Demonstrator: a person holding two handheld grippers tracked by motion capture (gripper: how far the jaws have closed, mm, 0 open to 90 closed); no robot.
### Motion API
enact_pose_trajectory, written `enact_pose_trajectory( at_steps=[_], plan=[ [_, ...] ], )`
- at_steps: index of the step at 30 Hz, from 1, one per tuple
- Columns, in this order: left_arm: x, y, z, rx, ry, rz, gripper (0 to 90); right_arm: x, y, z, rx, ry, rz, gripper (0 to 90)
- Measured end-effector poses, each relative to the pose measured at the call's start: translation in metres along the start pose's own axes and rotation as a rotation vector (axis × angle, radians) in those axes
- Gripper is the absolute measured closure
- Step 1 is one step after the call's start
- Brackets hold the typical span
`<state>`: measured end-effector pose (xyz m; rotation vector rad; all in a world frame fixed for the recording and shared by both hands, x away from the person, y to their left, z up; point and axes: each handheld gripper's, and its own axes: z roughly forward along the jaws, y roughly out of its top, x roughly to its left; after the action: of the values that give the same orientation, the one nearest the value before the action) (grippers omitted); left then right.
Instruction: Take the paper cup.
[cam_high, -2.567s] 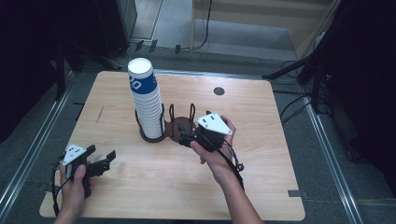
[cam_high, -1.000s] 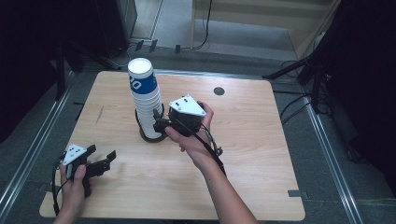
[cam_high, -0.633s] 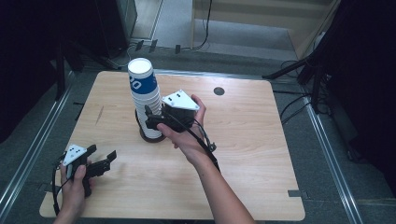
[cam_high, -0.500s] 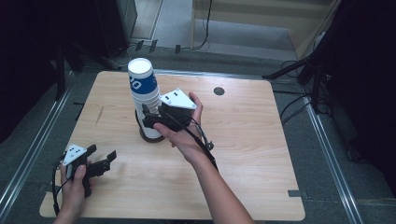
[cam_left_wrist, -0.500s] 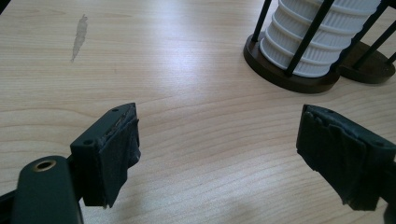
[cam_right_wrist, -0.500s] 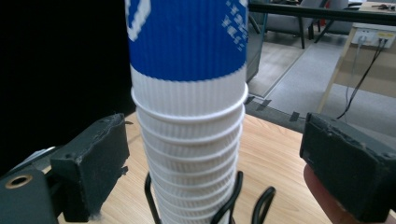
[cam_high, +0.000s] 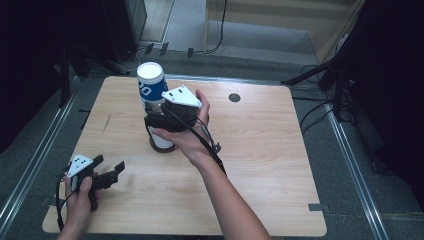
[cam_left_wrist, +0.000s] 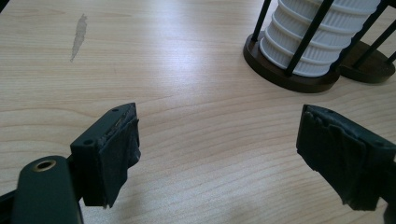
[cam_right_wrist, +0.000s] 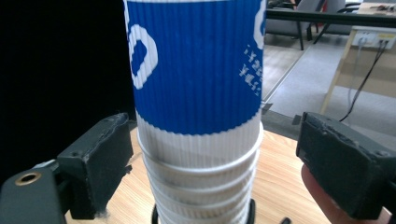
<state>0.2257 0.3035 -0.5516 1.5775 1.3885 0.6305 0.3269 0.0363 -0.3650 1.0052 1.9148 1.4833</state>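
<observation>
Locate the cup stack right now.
High view: the cup stack stands in its dark holder left of table centre. In the right gripper view it sits between the open right tool jaws.

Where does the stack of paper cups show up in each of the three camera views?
High view: the cup stack stands left of centre on the table, partly behind the right gripper.
Left gripper view: upper right, its white ribbed lower cups inside a black wire holder.
Right gripper view: centre, between the open jaws.
Shared landmark: the holder's dark round base, also in the high view.
</observation>
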Motion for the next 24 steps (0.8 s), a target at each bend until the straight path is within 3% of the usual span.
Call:
enact_pose_trajectory(
  at_steps=[4, 9, 14, 24],
  plan=[
    [0.0, 0.0, 0.0, 0.001, 0.0, -0.001, 14.1, 0.001, 0.003, 0.005, -0.003, 0.01, 0.027, 11.9],
    [0.0, 0.0, 0.0, 0.002, 0.0, -0.002, 14.1, 0.002, 0.006, 0.009, -0.047, 0.016, 0.048, 12.3],
    [0.0, 0.0, 0.0, 0.003, 0.0, -0.003, 14.1, 0.006, 0.01, 0.015, -0.036, -0.004, 0.028, 10.6],
    [0.001, 0.0, 0.0, -0.001, 0.0, -0.005, 14.1, 0.01, 0.019, 0.03, -0.02, -0.015, 0.05, 9.0]
  ],
)
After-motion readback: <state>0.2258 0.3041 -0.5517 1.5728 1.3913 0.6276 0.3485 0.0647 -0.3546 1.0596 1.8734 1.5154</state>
